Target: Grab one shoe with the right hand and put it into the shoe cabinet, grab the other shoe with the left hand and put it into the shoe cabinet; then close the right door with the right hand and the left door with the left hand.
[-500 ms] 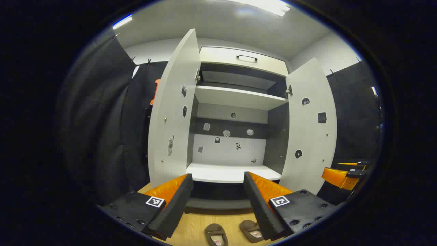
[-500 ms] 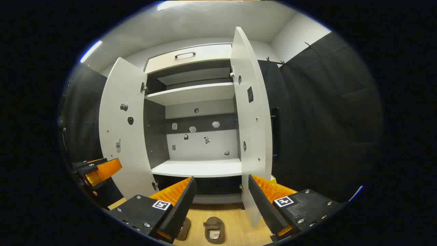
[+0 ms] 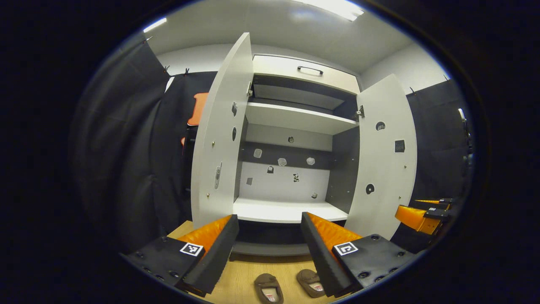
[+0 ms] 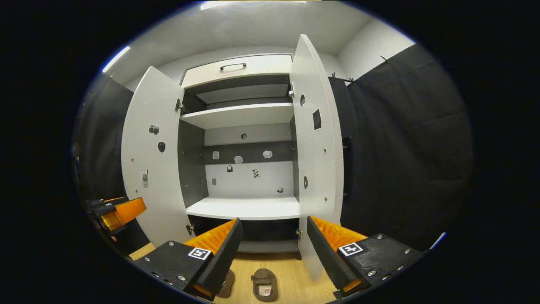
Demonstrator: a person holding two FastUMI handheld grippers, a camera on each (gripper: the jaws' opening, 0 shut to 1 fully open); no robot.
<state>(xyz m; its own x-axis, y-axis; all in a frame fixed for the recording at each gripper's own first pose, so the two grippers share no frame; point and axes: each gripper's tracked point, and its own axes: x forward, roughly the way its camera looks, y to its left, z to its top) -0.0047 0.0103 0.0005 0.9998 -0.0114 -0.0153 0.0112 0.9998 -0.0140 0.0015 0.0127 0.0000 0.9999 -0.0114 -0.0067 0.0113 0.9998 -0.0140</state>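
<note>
Two brown slippers lie side by side on the wooden floor before the cabinet: one slipper (image 3: 268,288) and its pair (image 3: 310,282) in the left gripper view, below my open left gripper (image 3: 270,249). In the right gripper view one slipper (image 4: 264,283) sits between the fingers of my open right gripper (image 4: 273,253); the other slipper (image 4: 228,283) is half hidden behind the left finger. The white shoe cabinet (image 3: 291,211) stands ahead with its left door (image 3: 217,143) and right door (image 3: 386,156) swung open. Both grippers hold nothing.
The cabinet has a bare lower shelf (image 4: 247,208), an upper shelf (image 4: 238,115) and a top drawer with a handle (image 4: 233,66). Black cloth walls close in both sides. The other gripper (image 3: 424,213) shows at the right edge of the left gripper view.
Both views have shifted slightly: the cabinet doors look a bit wider apart and the slippers sit a little farther ahead. Both grippers stay open and empty.
</note>
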